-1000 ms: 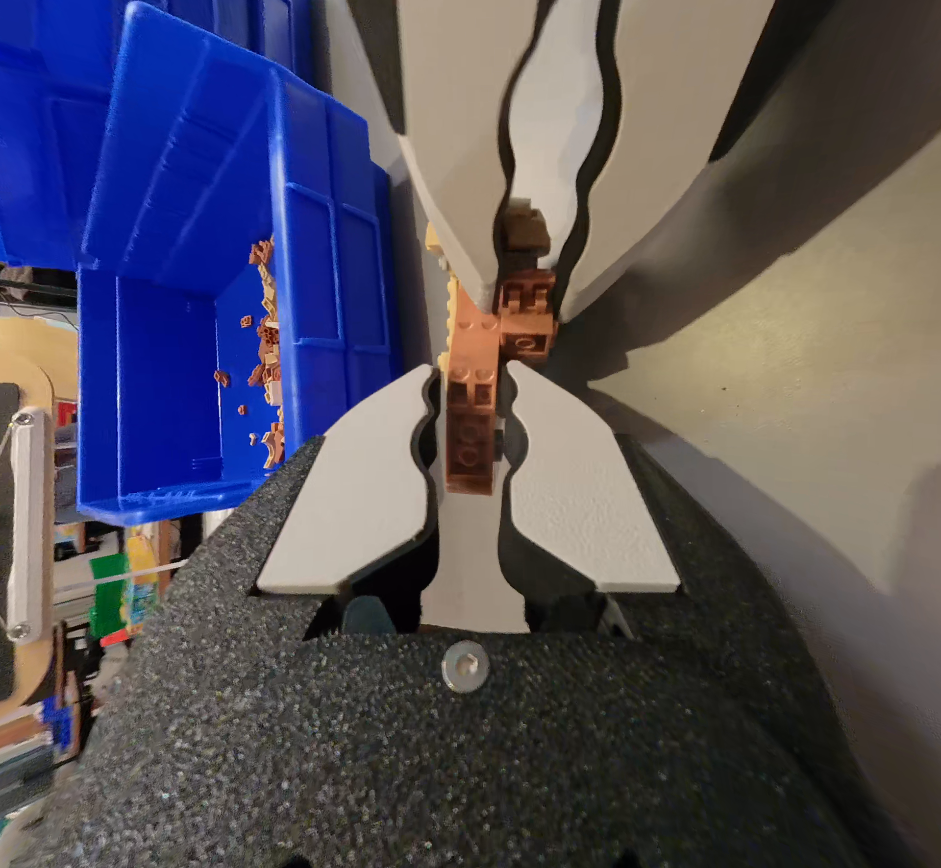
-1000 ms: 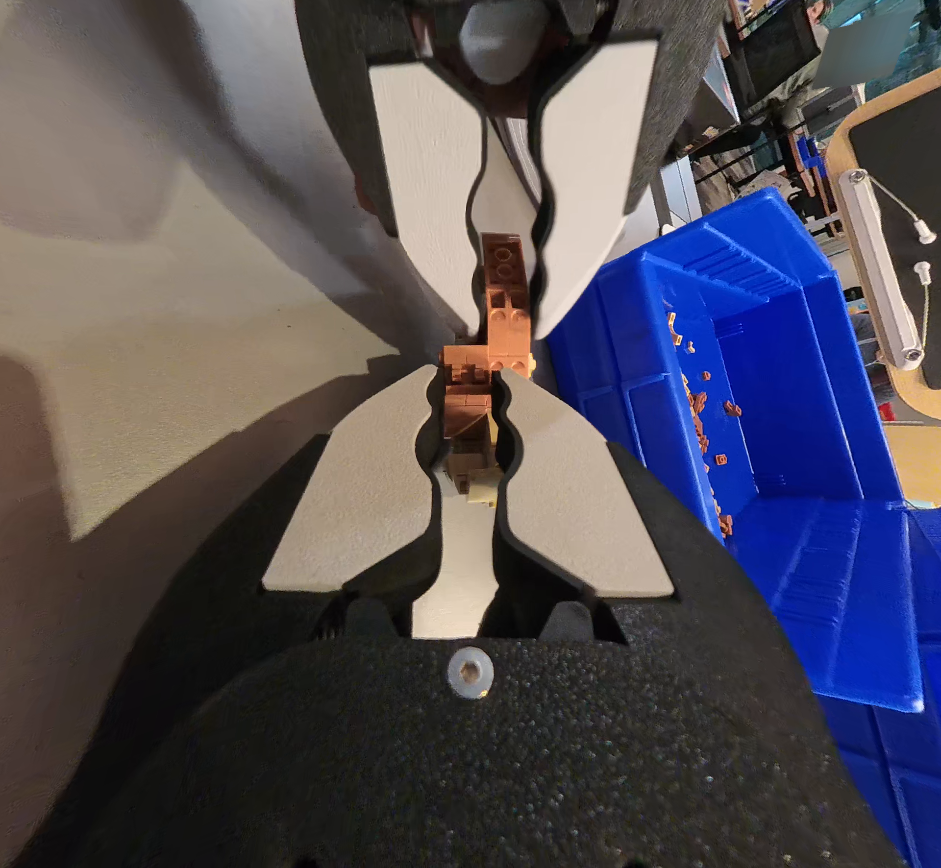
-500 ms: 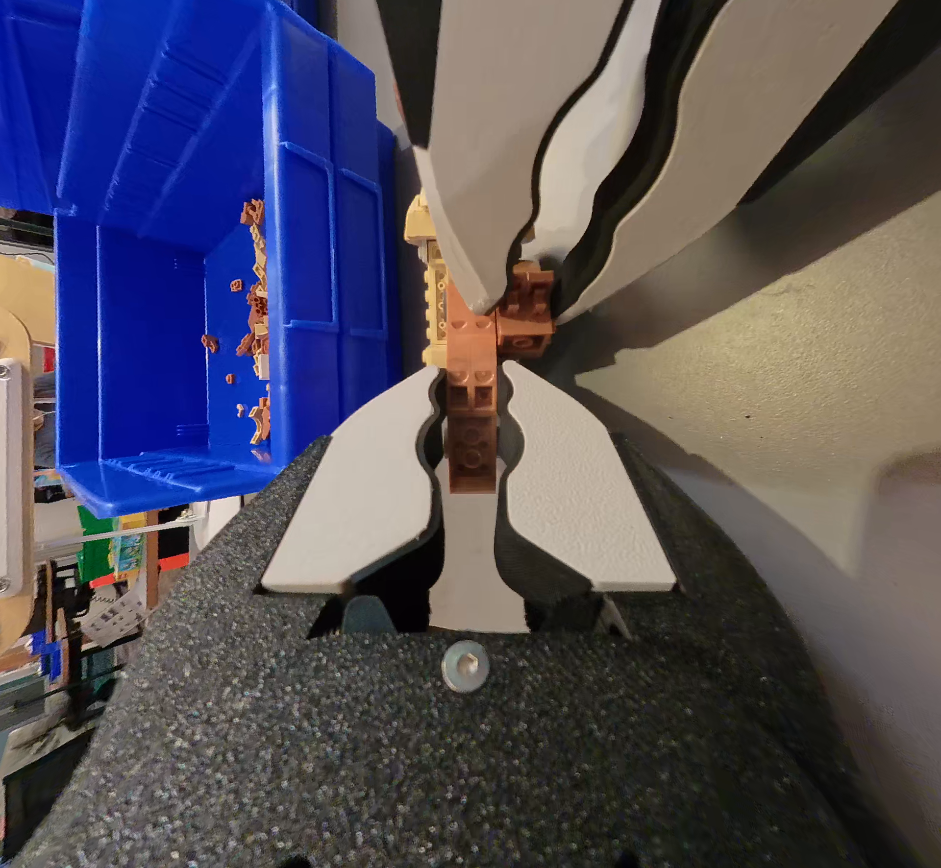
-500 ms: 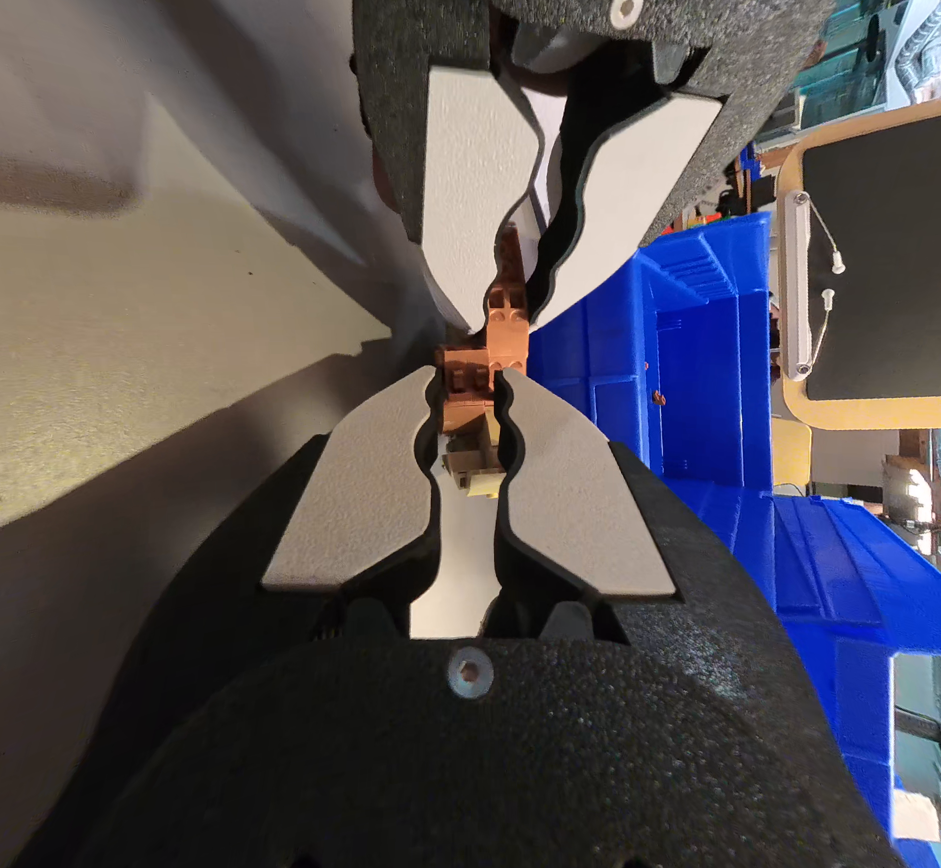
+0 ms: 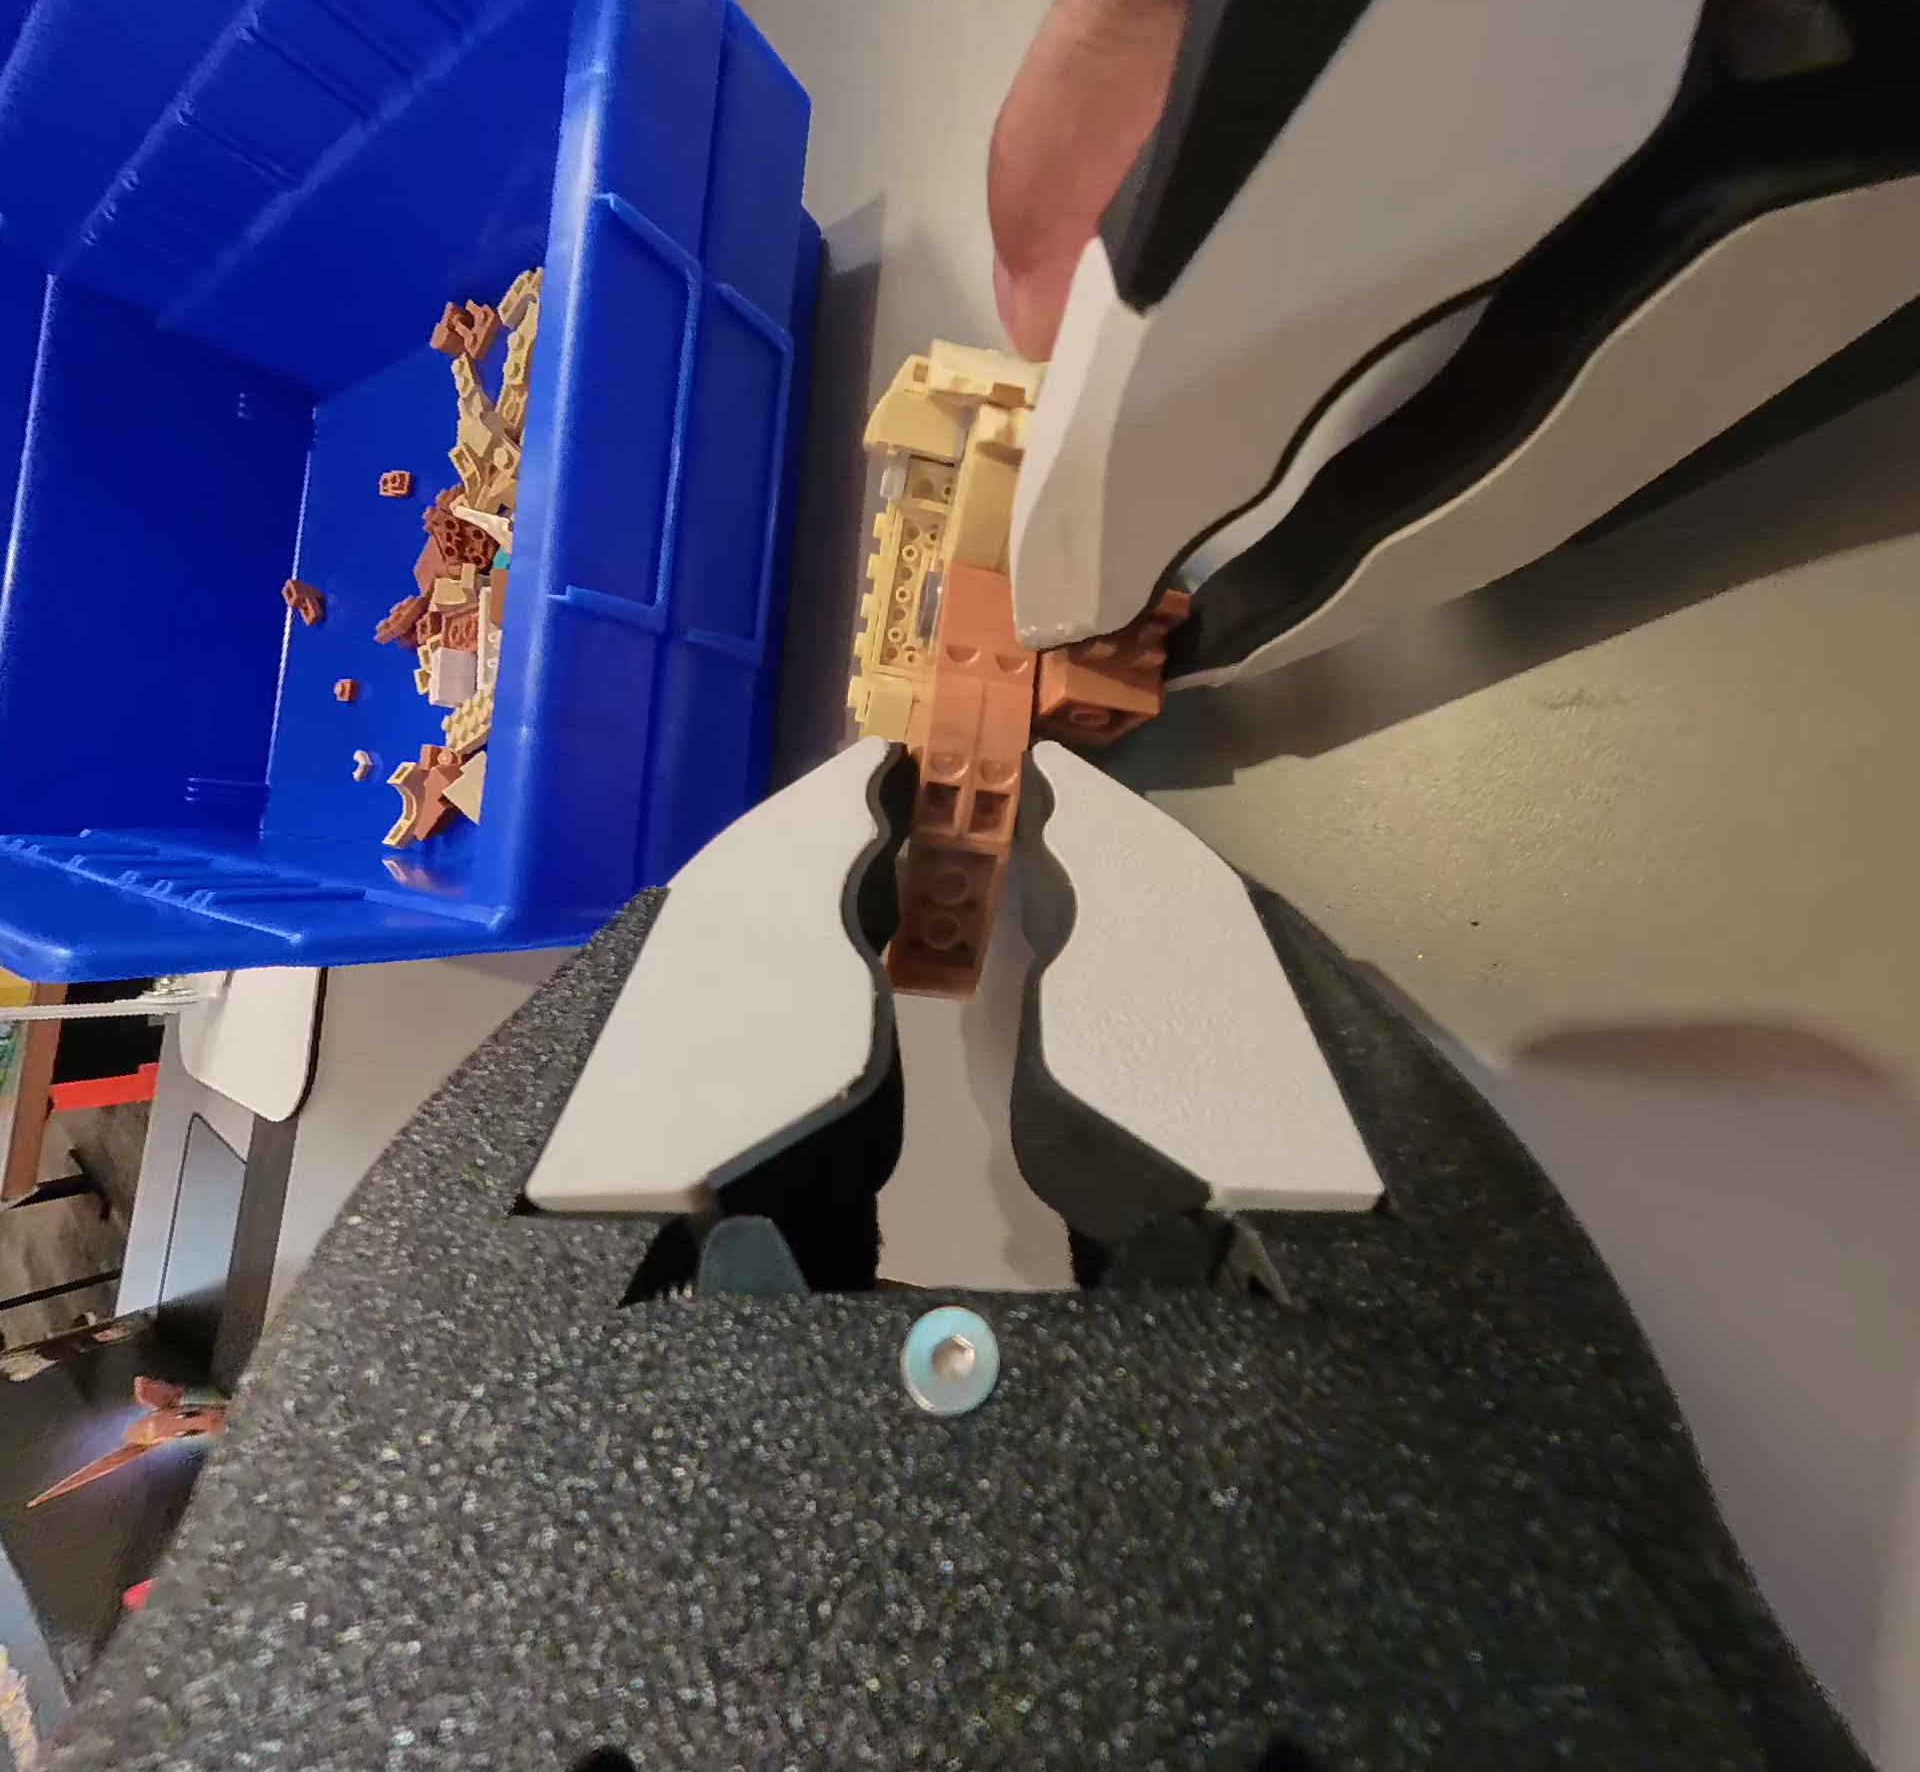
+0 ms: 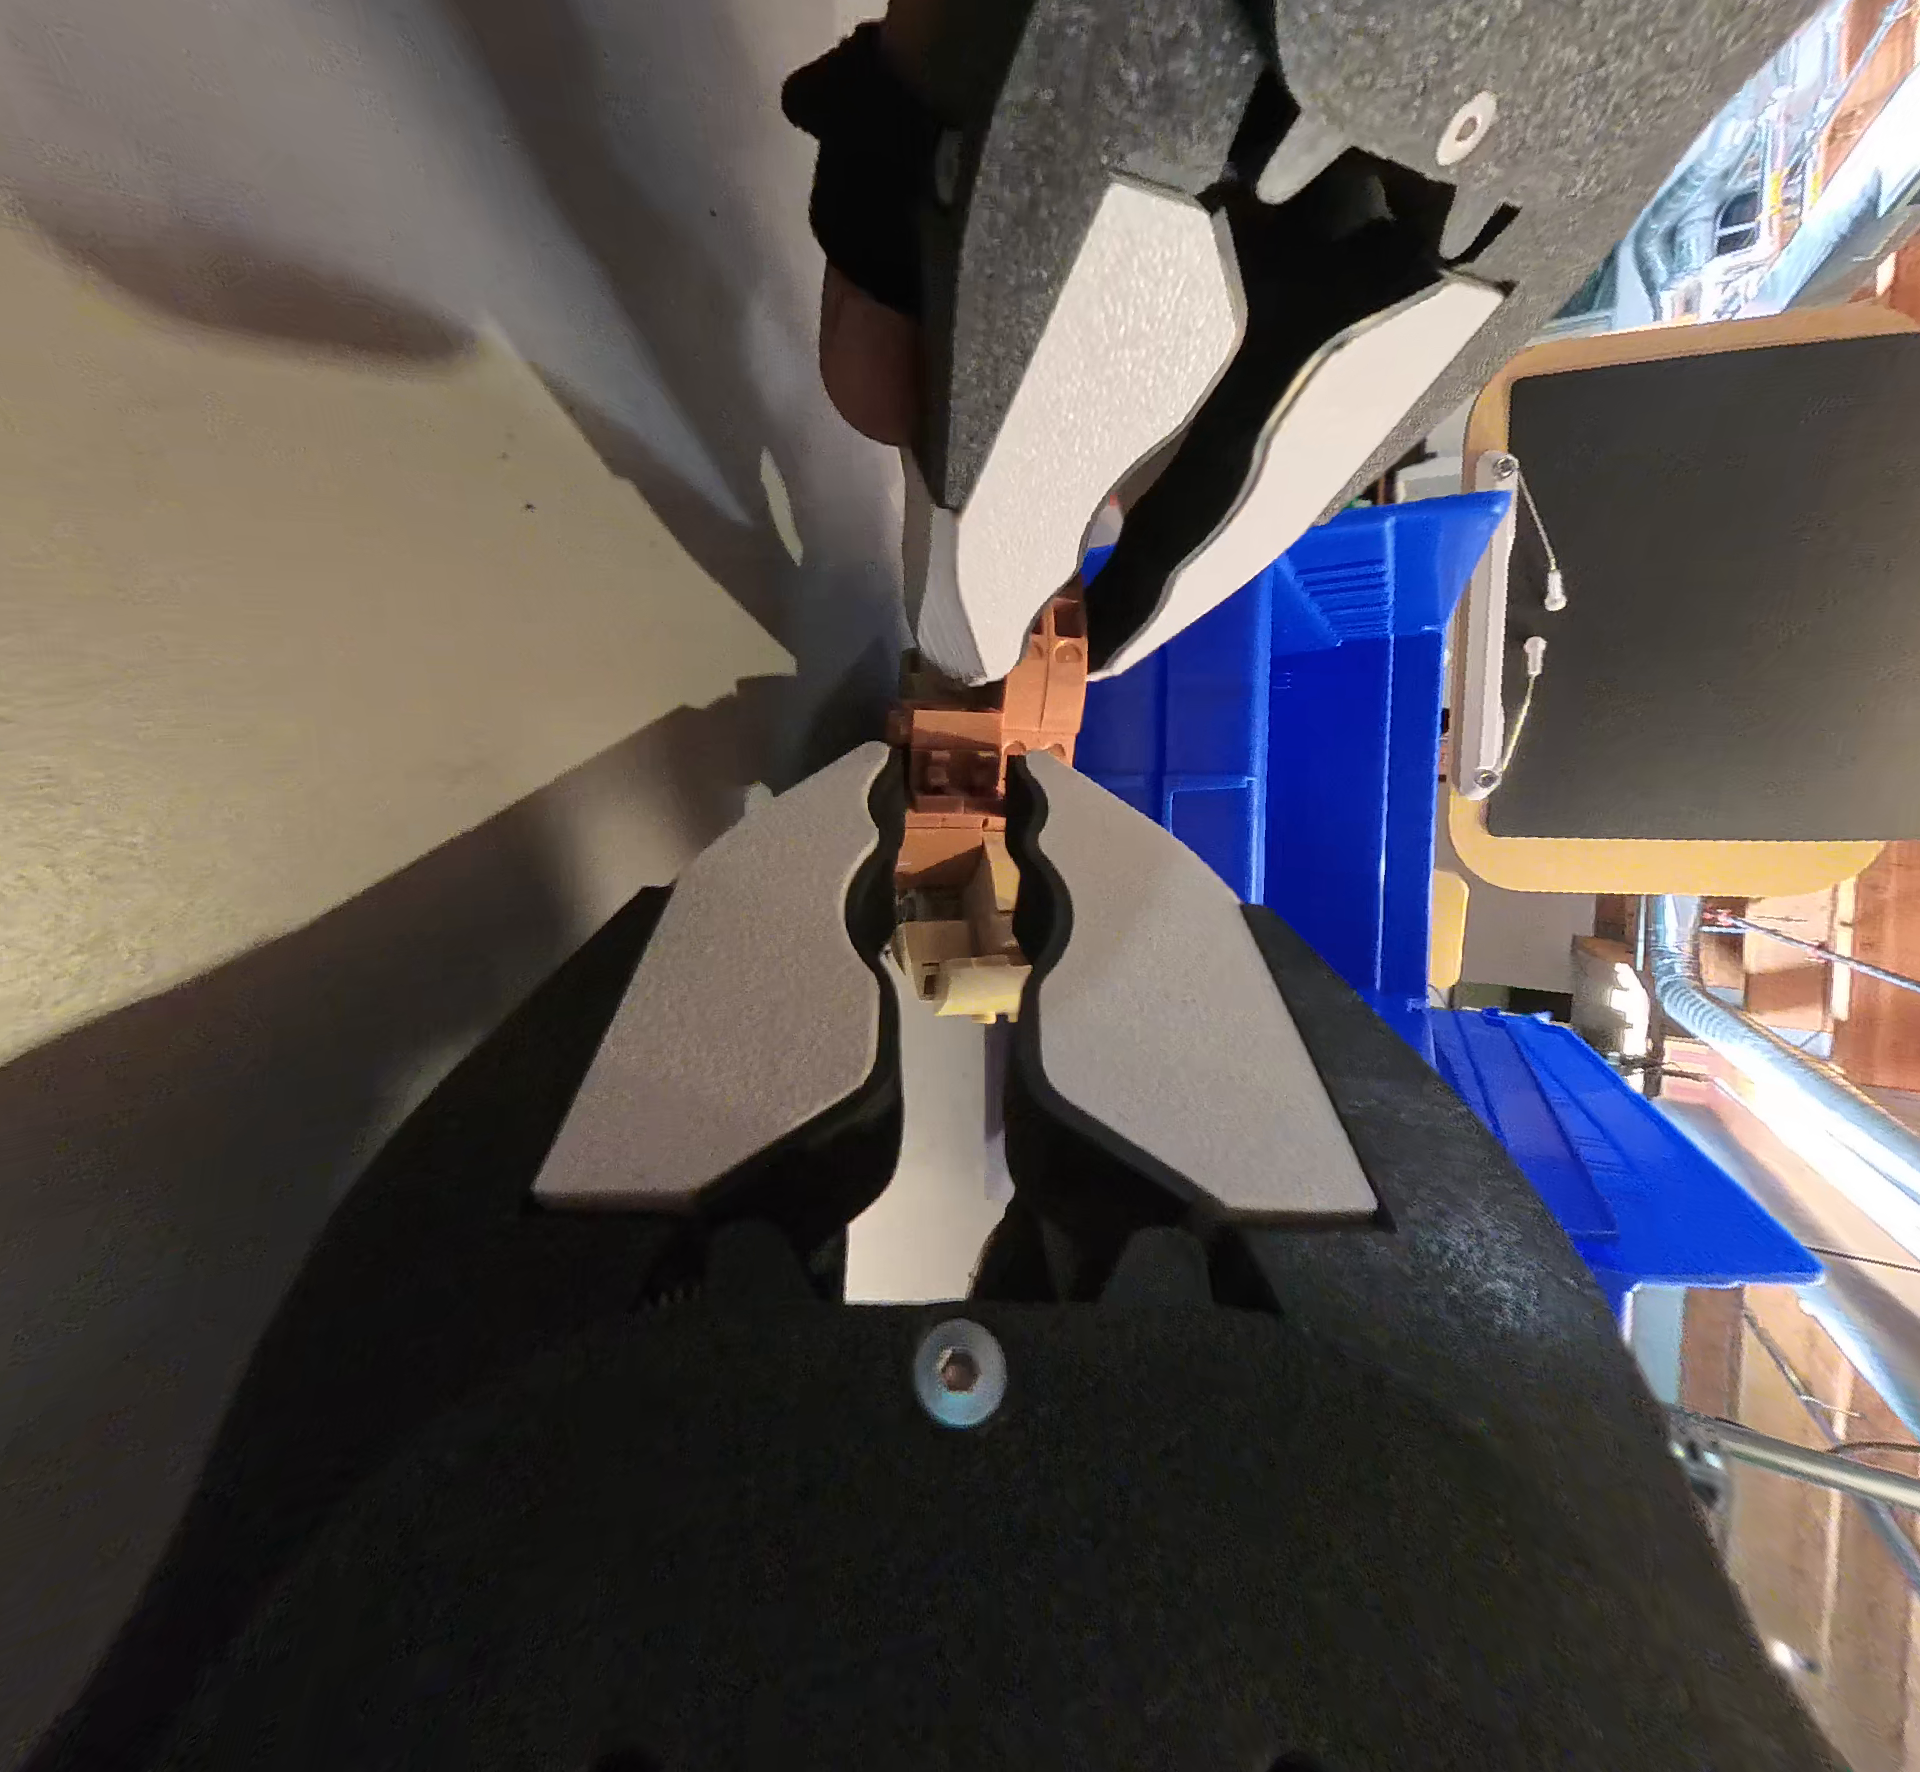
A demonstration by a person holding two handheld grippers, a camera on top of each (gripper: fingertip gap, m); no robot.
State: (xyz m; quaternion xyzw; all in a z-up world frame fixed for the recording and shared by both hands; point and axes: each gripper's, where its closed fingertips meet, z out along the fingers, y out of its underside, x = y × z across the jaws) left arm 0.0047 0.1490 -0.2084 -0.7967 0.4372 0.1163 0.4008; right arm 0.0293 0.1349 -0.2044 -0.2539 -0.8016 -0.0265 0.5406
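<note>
Beside the blue plastic bin (image 5: 665,475) on the counter (image 5: 1558,891), both hand-held grippers, left (image 5: 961,787) and right (image 6: 951,777), pinch one brown-and-tan toy-brick assembly (image 5: 971,683), which uneven twisting could snap apart.

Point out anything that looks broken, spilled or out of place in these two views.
Nothing stands out. The left gripper and right gripper each clamp an end of one brown-and-tan toy brick assembly, which looks intact. The small loose bricks all lie inside the blue plastic bin.

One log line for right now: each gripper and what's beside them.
left gripper: shut on brown brick arm | right gripper: shut on brick model | blue bin: beside, holds loose bricks
</note>
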